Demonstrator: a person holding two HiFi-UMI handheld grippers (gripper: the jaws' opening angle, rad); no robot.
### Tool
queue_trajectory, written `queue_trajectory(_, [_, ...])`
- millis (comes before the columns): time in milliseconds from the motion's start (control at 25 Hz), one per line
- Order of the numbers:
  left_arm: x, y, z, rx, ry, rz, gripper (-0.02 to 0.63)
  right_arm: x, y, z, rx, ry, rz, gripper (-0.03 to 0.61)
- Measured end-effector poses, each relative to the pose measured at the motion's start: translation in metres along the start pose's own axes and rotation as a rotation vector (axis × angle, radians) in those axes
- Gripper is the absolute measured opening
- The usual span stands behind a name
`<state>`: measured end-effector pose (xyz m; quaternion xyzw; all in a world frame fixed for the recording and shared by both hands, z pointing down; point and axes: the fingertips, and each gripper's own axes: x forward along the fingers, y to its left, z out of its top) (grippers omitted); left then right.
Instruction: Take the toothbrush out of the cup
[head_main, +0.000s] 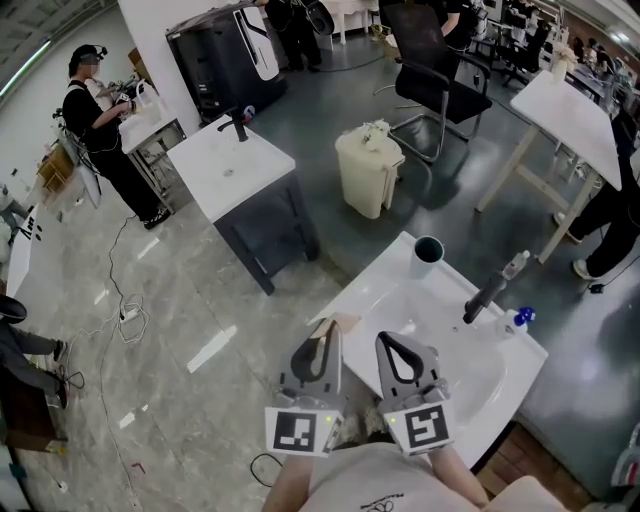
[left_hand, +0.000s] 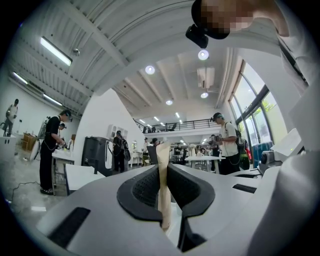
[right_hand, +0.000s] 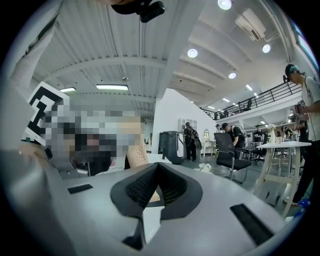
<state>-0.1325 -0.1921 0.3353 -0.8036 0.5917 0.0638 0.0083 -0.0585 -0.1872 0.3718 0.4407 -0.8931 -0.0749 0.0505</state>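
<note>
A beige toothbrush (head_main: 337, 322) is clamped upright in my left gripper (head_main: 325, 335), above the near left corner of the white sink counter (head_main: 385, 290). In the left gripper view the flat handle (left_hand: 163, 185) stands pinched between the black pads (left_hand: 145, 187). The dark teal cup (head_main: 427, 254) stands at the counter's far edge, well away from both grippers. My right gripper (head_main: 393, 345) hangs just right of the left one, jaws together with nothing between them. In the right gripper view (right_hand: 157, 167) the brush's tan, dotted end (right_hand: 135, 152) shows to the left.
A dark faucet (head_main: 484, 296) and a blue-capped bottle (head_main: 519, 318) stand at the counter's right. Beyond are a cream bin (head_main: 368, 172), a second sink unit (head_main: 232, 165), an office chair (head_main: 425, 60) and a white table (head_main: 572, 108). A person (head_main: 100, 120) works far left.
</note>
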Motion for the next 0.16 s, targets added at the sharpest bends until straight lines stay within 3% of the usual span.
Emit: queue_trajectory(160, [-0.002, -0.0008, 0.0023, -0.006, -0.003, 0.009, 0.049, -0.0035, 0.0019, 0.0026, -0.007, -0.015, 0.007, 0.011])
